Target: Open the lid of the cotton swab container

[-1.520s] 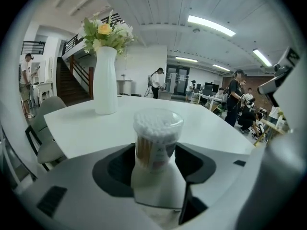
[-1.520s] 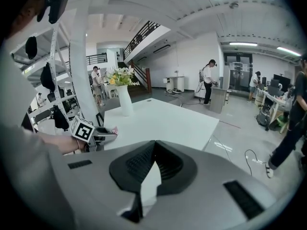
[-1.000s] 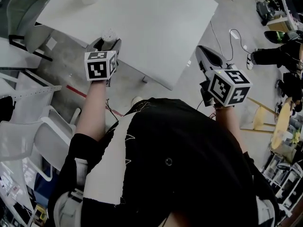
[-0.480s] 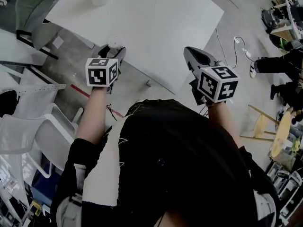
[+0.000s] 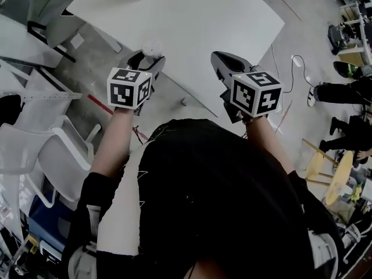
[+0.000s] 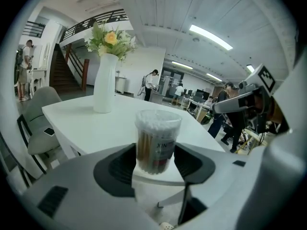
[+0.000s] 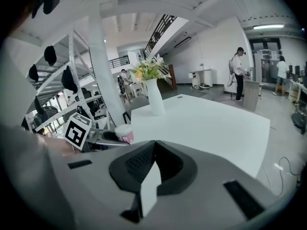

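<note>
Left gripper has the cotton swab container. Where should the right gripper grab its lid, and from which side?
Probably the lid by its round rim, from above. The cotton swab container stands upright, and the left gripper clamps its lower body from both sides, so only the top is free. The right gripper is shut and must open first.

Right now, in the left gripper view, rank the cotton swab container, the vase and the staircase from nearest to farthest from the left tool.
1. cotton swab container: gripped between the left tool's pads.
2. vase: standing on the table, left of centre.
3. staircase: far background, left.
</note>
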Available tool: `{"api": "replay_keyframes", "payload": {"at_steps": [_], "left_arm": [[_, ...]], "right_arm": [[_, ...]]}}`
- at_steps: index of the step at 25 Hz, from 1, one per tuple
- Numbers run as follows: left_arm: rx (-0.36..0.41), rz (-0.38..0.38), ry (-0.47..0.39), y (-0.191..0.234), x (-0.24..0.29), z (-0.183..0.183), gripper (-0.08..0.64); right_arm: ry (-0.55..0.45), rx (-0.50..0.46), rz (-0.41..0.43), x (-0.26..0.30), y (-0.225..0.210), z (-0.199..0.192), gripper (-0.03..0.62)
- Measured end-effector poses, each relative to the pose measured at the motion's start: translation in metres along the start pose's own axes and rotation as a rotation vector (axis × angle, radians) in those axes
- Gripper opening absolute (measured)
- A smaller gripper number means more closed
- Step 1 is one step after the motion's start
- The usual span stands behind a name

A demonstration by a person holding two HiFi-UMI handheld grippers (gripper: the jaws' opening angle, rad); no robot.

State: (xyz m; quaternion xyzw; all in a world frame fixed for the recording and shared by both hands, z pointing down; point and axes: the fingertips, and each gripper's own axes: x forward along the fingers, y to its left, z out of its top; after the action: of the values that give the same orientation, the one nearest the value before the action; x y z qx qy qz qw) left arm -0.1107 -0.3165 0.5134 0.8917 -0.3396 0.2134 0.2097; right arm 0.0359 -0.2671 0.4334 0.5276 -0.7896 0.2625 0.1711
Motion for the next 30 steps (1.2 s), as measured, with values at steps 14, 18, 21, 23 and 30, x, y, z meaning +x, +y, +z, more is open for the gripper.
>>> {"api": "replay_keyframes", "payload": {"at_steps": [14,18,21,23,30], "left_arm": [[0.148,-0.032,-0.031,-0.051,-0.032,0.056,0.258],[0.176,-0.031,-0.048,-0.069,-0.034,0.065,0.258],[0.186,-0.019,-0.053,-0.085,-0.034,0.071,0.258],[0.187,-0.007,-0.053,-0.096,-0.033,0.073,0.259],[0.168,0.012,-0.049,-0.134,-0.028,0.080,0.259]], "right_arm": [[-0.187,0.041,0.292,-0.001,0.067,0.058,0.124],[-0.219,0.029,0.332,-0.012,0.072,0.065,0.131],[-0.230,0.012,0.363,-0.025,0.071,0.068,0.154],[-0.232,-0.002,0.386,-0.035,0.070,0.070,0.170],[-0.204,-0.071,0.462,-0.058,0.066,0.074,0.231]]}}
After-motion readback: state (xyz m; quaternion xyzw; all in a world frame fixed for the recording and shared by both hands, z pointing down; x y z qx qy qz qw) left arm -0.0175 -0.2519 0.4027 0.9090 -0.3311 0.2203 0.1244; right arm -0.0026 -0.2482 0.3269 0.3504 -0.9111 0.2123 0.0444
